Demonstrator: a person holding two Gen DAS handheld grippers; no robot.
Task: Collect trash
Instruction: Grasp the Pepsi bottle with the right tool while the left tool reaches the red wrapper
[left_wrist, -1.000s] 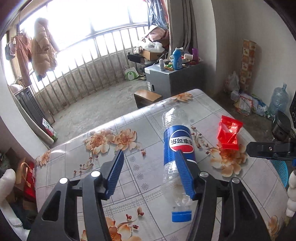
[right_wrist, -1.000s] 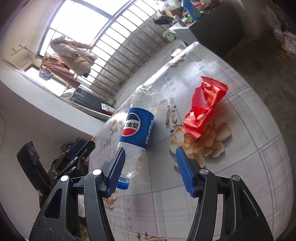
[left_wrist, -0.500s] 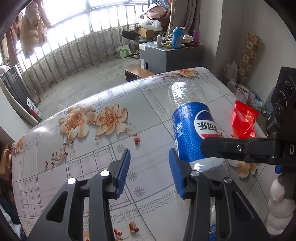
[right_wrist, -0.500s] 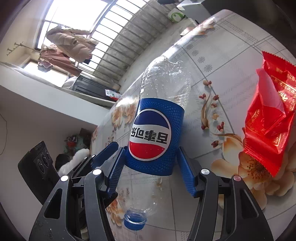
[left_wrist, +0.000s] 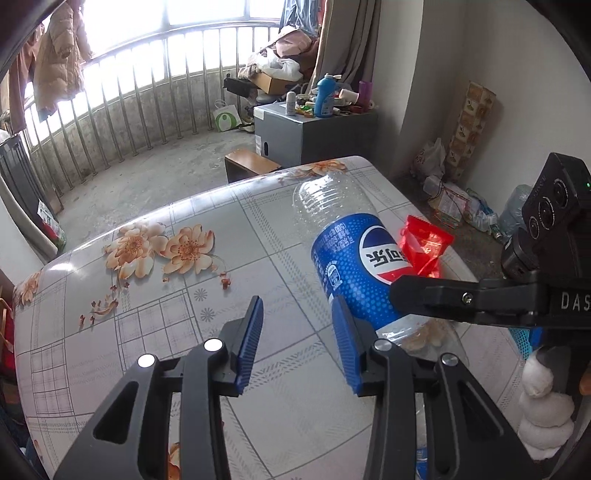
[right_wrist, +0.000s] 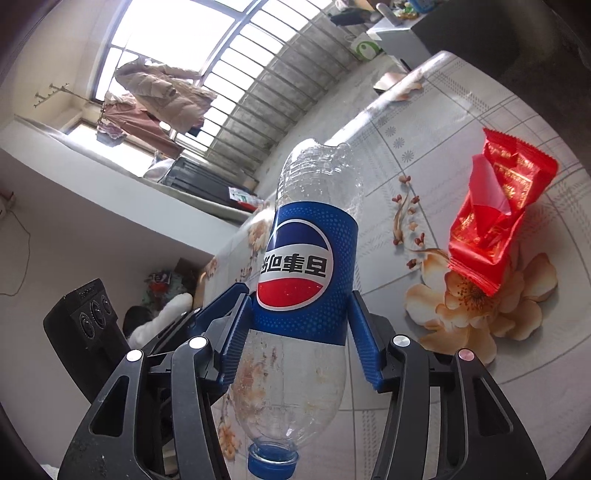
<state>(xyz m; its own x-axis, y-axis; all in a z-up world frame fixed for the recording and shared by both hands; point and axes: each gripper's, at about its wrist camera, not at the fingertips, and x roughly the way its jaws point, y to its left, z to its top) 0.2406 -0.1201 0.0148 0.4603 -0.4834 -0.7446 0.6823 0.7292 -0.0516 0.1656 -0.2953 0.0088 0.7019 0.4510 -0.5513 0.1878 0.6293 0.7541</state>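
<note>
An empty clear Pepsi bottle with a blue label and blue cap is held by my right gripper, whose blue pads press both sides of the label, cap end toward the camera. The bottle also shows in the left wrist view, tilted off the table, with the right gripper's finger across it. My left gripper is open and empty just left of the bottle. A red snack wrapper lies on the table right of the bottle; it also shows in the left wrist view.
The table has a grey checked cloth with orange flowers. Beyond its far edge stand a wooden stool and a grey cabinet with bottles on top. Bags and a water jug lie on the floor at right.
My right gripper moved in around the bottle, closed on its label and tilted it up off the table. My left gripper narrowed and shifted left of the bottle.
</note>
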